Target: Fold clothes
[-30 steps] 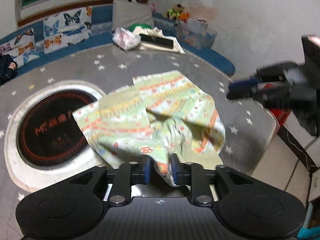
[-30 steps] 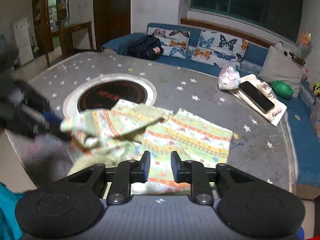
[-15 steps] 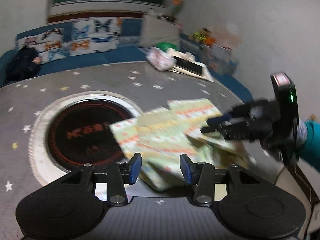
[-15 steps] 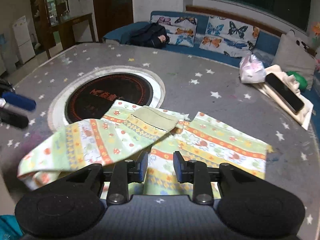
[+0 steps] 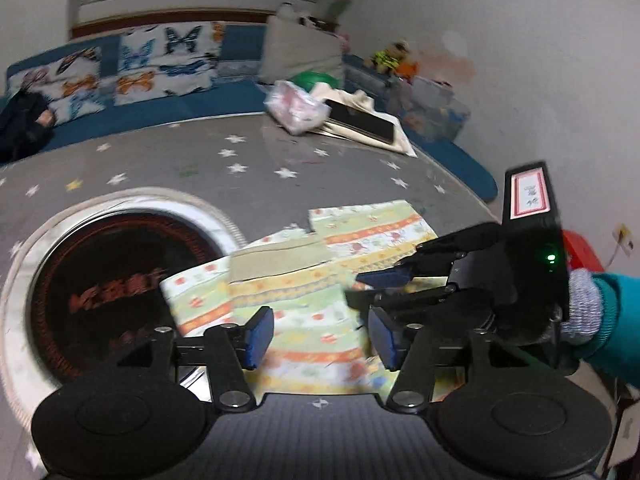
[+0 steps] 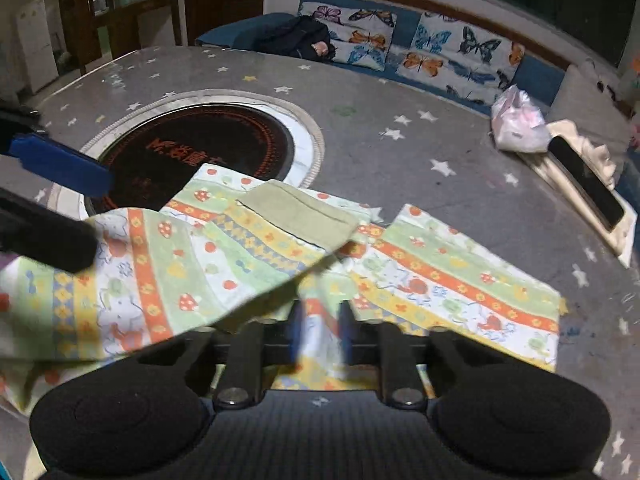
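One fold is partly laid: the garment (image 6: 460, 280) lies rumpled on the desk (image 6: 360, 120). Left tool (image 5: 320, 336) is opening, empty; right tool (image 6: 320, 332) is closing on cloth.

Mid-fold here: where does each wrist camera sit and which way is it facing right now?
Left wrist: on the left hand-held gripper, jaws opening, facing down over the green patterned garment toward the wall; right hand-held gripper and teal sleeve show.
Right wrist: on the right gripper, closing on cloth, facing the butterfly-cushion sofa; left gripper's fingers show.
Shared: garment, grey star-print table, round black cooktop.
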A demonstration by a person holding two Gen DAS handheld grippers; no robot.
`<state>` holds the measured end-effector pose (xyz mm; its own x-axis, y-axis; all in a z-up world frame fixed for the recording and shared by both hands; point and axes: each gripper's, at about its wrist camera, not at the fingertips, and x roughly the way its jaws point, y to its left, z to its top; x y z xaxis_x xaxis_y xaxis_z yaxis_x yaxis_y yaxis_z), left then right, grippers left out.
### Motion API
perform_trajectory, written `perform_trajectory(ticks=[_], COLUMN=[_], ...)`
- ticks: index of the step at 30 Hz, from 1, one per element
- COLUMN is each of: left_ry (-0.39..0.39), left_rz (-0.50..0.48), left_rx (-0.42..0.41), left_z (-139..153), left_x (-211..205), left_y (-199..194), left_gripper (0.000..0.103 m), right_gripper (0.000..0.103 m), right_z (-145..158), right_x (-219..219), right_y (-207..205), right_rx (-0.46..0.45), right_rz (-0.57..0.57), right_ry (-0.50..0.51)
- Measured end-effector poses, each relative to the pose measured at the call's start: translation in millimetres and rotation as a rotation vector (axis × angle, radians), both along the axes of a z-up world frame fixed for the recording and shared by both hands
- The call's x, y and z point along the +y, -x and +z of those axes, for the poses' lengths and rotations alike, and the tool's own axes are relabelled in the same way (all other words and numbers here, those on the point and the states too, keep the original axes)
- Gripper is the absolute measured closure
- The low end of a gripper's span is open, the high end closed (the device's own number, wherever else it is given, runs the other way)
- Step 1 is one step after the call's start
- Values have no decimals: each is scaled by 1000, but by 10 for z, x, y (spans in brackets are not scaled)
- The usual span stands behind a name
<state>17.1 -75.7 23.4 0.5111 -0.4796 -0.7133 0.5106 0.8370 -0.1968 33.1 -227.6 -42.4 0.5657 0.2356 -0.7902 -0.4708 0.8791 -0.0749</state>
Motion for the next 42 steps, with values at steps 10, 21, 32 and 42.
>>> perform_trajectory(ticks=[10, 21, 32, 42], left_ry=[-92, -130, -151, -166], left_rz=[-24, -20, -24, -69], left_rx=[26, 56, 1, -8], left_z=[-328, -580, -561, -622], left_x=[-395, -500, -630, -868], left_y=[-206, -211, -107, -108], left_gripper=[42, 43, 43, 43], right_gripper=[100, 100, 100, 79], right_z=[230, 400, 269, 297], right_x=[-344, -1009, -1656, -1775], right_y=[173, 410, 870, 1097], right_rx=[-92, -155, -165, -198], right_rz=[-72, -279, -587, -657], right_ry=[-10, -31, -35, -33])
